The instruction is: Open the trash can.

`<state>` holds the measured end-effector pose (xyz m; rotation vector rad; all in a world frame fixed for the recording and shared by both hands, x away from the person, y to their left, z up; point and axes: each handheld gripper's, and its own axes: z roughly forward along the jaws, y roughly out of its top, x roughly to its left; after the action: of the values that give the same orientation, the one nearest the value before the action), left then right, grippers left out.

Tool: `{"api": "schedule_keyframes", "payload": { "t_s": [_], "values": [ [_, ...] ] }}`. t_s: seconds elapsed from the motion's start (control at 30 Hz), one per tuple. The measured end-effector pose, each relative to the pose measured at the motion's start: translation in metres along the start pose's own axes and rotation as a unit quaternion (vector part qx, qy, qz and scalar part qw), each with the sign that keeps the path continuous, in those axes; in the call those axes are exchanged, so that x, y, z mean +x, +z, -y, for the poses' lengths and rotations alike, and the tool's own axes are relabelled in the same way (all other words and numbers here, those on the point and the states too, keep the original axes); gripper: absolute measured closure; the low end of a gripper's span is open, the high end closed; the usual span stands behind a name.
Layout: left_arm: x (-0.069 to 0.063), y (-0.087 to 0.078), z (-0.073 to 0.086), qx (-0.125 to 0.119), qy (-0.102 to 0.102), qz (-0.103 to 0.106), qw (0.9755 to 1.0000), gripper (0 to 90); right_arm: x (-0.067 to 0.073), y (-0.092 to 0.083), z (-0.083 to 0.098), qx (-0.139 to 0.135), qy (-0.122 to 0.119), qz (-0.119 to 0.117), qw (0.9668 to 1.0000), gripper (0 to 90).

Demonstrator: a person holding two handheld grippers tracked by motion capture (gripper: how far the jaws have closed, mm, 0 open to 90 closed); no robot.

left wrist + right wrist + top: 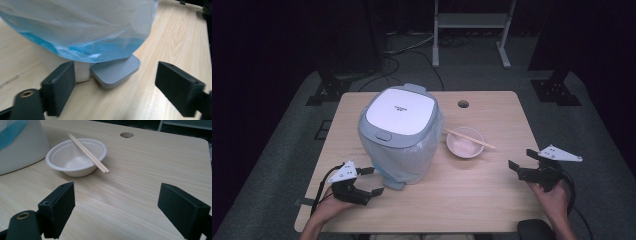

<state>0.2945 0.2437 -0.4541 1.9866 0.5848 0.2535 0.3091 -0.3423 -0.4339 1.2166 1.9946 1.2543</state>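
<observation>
- Dark room with black drapes and a grey carpet; a pale wooden tabletop (492, 190) carries a pedal bin (399, 135), a bowl (464, 143) and chopsticks (469, 138).
- Pedal bin: stands upright at the left-centre of the tabletop, lid (401, 111) down, a thin plastic liner (82, 27) hanging over its body. Its long axis is vertical.
- Foot pedal (115, 72): a grey ribbed tab at the foot of the bin, pointing toward the person's edge of the tabletop and a little to the right; it lies flat and low.
- Left tool (365, 181): low beside the base of the bin, jaws wide apart and holding nothing. In the left gripper view the pedal lies between and ahead of the jaws, not touched.
- Right tool (523, 161): over the right edge, jaws wide apart, empty, aimed toward the bowl, well apart from it.
- Bowl: empty, just right of the bin, with the chopsticks laid across its rim, their long axis running from upper left to lower right in the high view.
- Progress, as judged: early. The lid is still closed, the pedal is not yet pressed, and the bowl and chopsticks are untouched.
</observation>
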Motion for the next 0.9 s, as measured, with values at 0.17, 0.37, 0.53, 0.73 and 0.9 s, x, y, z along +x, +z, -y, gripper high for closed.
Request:
{"api": "schedule_keyframes", "payload": {
  "t_s": [0.17, 0.37, 0.53, 0.73, 0.9],
  "values": [
    [-0.007, 0.008, -0.002, 0.006, 0.002, 0.007, 1.0000, 27.8, 0.000, -0.001, 0.000, -0.004, 0.001, 0.001, 1.0000, 13.0],
    [-0.006, 0.017, -0.001, 0.014, 0.003, 0.005, 0.9999, 48.3, 0.001, 0.001, 0.000, -0.001, 0.003, -0.003, 1.0000, 13.0],
    [-0.006, 0.023, -0.003, 0.018, 0.005, -0.003, 0.9998, 62.4, 0.002, 0.001, -0.001, -0.003, 0.001, -0.005, 1.0000, 13.0],
    [-0.006, 0.035, -0.007, 0.017, 0.007, -0.010, 0.9998, 72.0, 0.003, 0.002, -0.003, -0.002, -0.002, -0.007, 1.0000, 13.0],
    [-0.005, 0.041, -0.008, 0.012, 0.001, -0.014, 0.9998, 76.5, 0.005, 0.002, -0.006, -0.003, -0.006, -0.011, 0.9999, 13.0]
  ]
}}
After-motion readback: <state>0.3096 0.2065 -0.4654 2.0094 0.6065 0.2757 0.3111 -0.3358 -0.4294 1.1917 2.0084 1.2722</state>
